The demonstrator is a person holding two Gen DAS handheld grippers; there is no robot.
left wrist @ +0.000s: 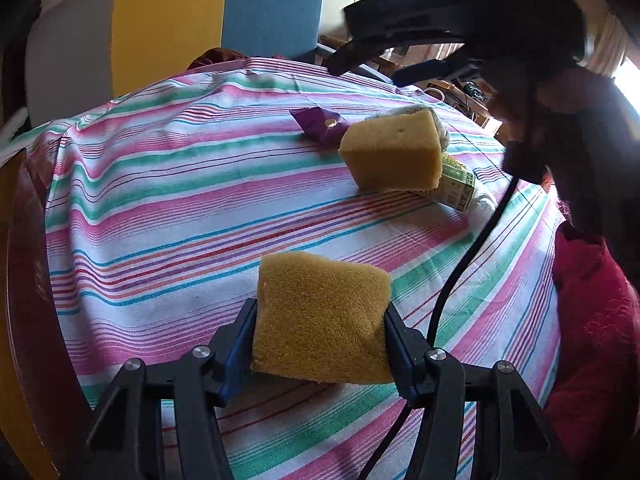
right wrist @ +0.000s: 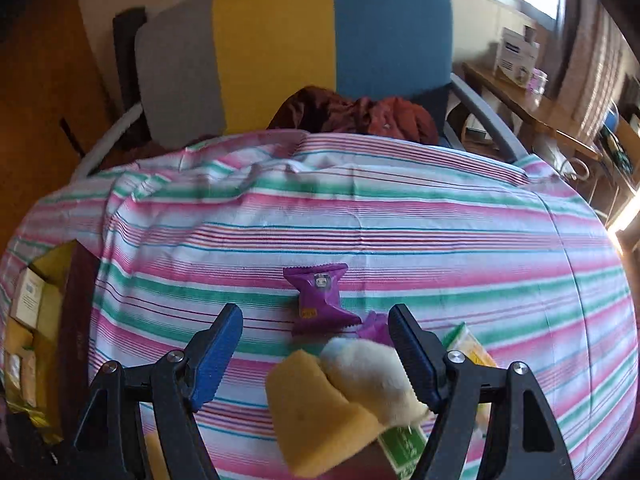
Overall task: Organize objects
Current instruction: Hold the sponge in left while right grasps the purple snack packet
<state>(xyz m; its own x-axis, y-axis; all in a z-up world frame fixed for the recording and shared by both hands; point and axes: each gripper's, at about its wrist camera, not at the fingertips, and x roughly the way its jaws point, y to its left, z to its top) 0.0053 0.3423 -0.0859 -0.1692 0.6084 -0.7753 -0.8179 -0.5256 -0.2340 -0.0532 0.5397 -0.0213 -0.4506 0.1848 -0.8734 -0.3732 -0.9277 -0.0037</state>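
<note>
One sponge (left wrist: 320, 316) between left gripper (left wrist: 320, 344) pads.

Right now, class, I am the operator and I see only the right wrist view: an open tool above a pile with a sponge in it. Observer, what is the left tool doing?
Observer: The left tool is shut on a second yellow sponge, with its pads pressing on two opposite sides.
Operator: Does anything cross the cloth near it?
Observer: A black cable runs over the striped cloth just beside that sponge.
Operator: And what is past the cable?
Observer: A red cushion sits at the edge of the cloth.
</note>
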